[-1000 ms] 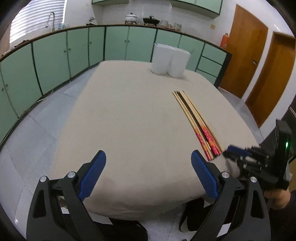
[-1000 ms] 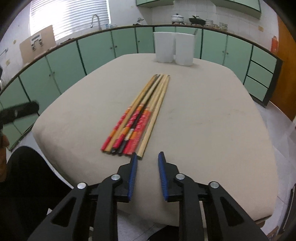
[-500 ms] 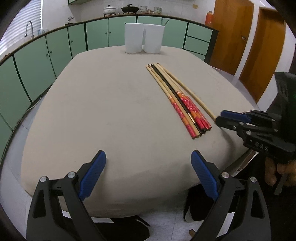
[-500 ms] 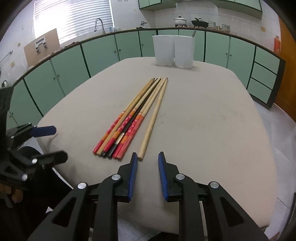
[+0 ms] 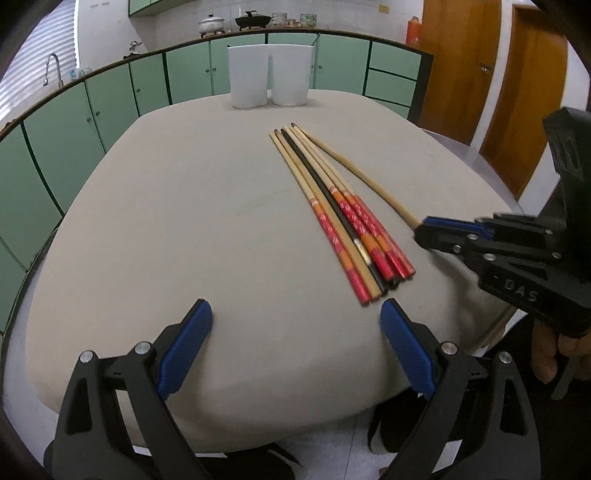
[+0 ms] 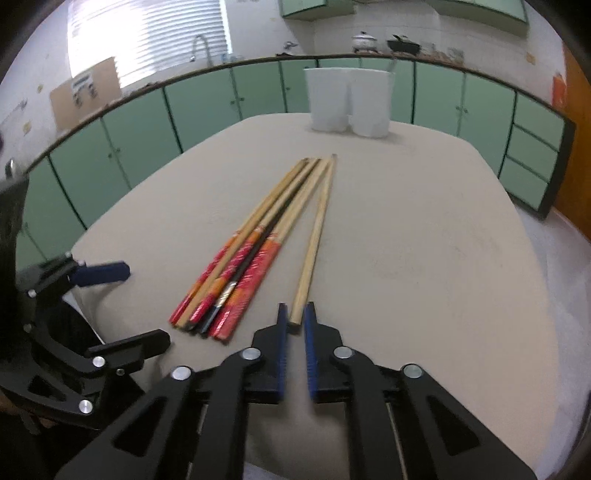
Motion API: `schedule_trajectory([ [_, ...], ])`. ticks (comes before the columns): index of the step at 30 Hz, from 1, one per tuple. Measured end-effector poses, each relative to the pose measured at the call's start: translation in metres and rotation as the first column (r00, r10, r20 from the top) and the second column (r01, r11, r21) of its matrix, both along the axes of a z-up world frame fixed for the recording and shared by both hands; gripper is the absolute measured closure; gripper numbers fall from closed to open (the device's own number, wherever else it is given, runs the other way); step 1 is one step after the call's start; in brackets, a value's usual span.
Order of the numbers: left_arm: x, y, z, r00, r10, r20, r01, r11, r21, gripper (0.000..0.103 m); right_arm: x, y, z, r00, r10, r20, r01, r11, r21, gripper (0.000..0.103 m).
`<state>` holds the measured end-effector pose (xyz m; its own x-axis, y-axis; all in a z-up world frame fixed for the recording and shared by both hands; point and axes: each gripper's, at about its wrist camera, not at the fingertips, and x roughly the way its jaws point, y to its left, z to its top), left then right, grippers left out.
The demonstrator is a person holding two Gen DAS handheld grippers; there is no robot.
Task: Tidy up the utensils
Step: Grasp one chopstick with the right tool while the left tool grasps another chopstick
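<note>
Chopsticks (image 5: 343, 218) bundled on the counter (image 5: 184, 221), one plain chopstick (image 6: 312, 243) with its end between the nearly-closed right hand-held gripper (image 6: 294, 321) tips; left hand-held gripper (image 5: 295, 321) wide apart, hovering nearby

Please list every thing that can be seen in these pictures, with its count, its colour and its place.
plain chopstick: one, pale wood, on the table, angled away from the bundle, near end between the right tool's fingers
bundled chopsticks: about five, wood with red-orange ends and one black, side by side mid-table
containers: two, white, side by side at the table's far edge
table: one, beige top
cabinets: green, along the walls
pots: two, white and black, on the far counter
doors: brown wood, far right
left tool: blue pads, wide open, at the near edge
right tool: blue pads, narrowly open around the plain chopstick's end
</note>
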<state>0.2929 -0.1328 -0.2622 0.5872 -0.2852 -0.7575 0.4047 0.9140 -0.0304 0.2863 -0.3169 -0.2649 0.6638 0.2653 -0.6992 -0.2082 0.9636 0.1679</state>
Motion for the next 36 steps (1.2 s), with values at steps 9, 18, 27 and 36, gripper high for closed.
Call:
schedule_trajectory([
  [9, 0.005, 0.014, 0.003, 0.997, 0.080, 0.017, -0.079, 0.997, -0.007, 0.031, -0.003, -0.005, 0.001, 1.000, -0.023, 0.000, 0.023, 1.000, -0.002, 0.096],
  [18, 0.007, 0.009, -0.001, 0.995, 0.076, 0.062, -0.075, 0.997, -0.020, 0.043, -0.001, 0.005, 0.001, 0.998, -0.052, 0.033, 0.054, 0.997, -0.060, 0.096],
  [27, 0.009, 0.038, -0.001, 0.979, 0.193, 0.073, -0.184, 0.977, -0.108, 0.098, -0.010, 0.001, 0.001, 0.984, -0.167, 0.066, 0.172, 0.982, -0.082, 0.097],
  [36, -0.001, 0.039, 0.002, 0.977, 0.193, 0.088, -0.185, 0.978, -0.093, 0.055, -0.019, 0.008, 0.000, 0.982, -0.175, 0.069, 0.182, 0.978, -0.101, 0.095],
])
